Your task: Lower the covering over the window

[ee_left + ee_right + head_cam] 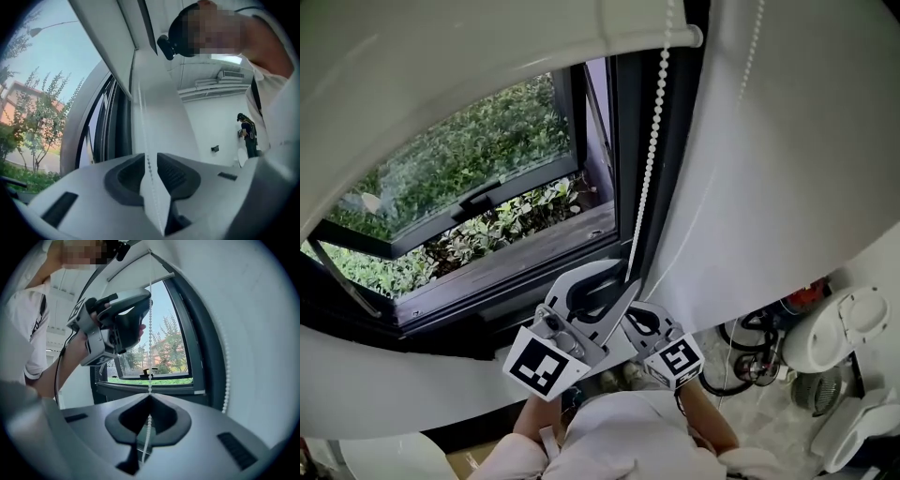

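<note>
Working a white plastic bead chain [652, 159] hand over hand to bring down the white fabric roller blind [534, 42]. Rolled up near the top of the dark-framed window [487, 178], leaving nearly all the glass bare, so prob. early in the task. Found hanging just rt of the window frame, close to the white wall.

For a clean pull:
- Close on the chain w/ the left hand-held gripper [143, 310] before letting go below, else slack and likely slip-back.
- Check it's the strand that lowers, not raises. Can't tell which from here, w/ a second run of beads [228, 366] hanging further rt.
- Pull straight down along the chain's own line, not out into the room.
- Keep it steady, no jerks. Thin beads prob. slippery betw. pads, so grip square across, not at the very tips.

Pose:
- Up high w/ the left, above and just beside the rt. Pointing roughly level toward the window, jaws partway apart, chain running through the gap, not pinched as far as can be seen.
- Lower down w/ the right hand-held gripper [150, 398], also about level. Jaws fully together on the chain, beads passing betw. the tips and on down through the throat.
- Held close in front of the chest, near the sill's rt corner in head view.
</note>
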